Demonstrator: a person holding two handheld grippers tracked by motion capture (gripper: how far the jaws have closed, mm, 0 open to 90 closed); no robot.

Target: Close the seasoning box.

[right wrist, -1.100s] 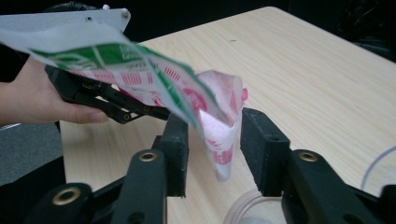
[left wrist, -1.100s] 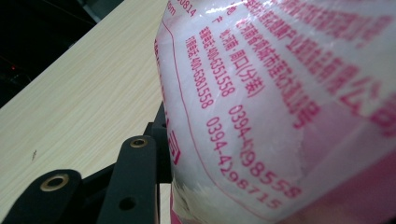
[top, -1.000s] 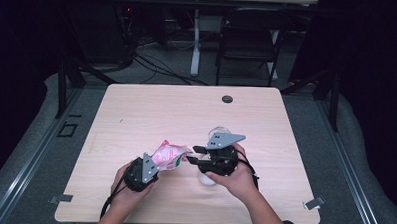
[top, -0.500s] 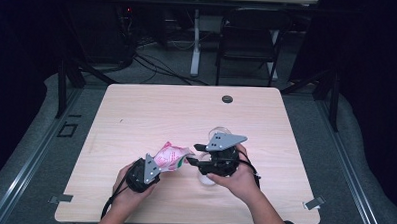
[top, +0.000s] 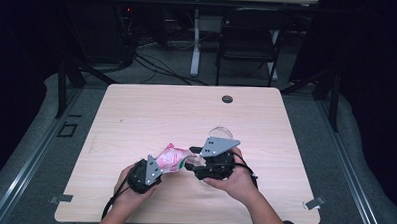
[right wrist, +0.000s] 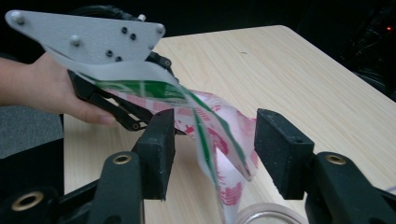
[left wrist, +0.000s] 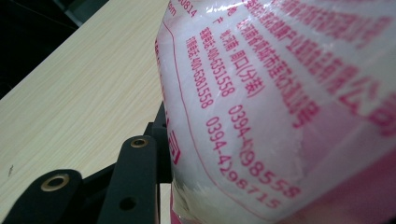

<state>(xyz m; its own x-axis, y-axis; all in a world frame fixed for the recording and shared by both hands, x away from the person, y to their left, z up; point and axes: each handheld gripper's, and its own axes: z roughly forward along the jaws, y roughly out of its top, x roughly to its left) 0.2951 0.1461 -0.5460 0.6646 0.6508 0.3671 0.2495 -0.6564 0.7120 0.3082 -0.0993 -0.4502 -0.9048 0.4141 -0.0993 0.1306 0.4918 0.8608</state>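
**Pink and white bag held between two grippers**

The left gripper point(top: 157, 169) holds a soft plastic bag with pink and white print point(top: 172, 158) just above the light wooden table point(top: 151, 110), near its front edge. In the left gripper view, the bag point(left wrist: 280, 102) is very close to the camera, and one black jaw presses on its left side, so the jaws are about half closed on it.

The right gripper point(top: 197, 159) points toward the free end of the bag. In the right gripper view its jaws have just been opening and now stand wide; the green-striped end of the bag point(right wrist: 210, 135) hangs between the two pads point(right wrist: 156, 140), and they do not press on it. A round clear plastic lid point(right wrist: 268, 217) lies on the table just under this gripper.
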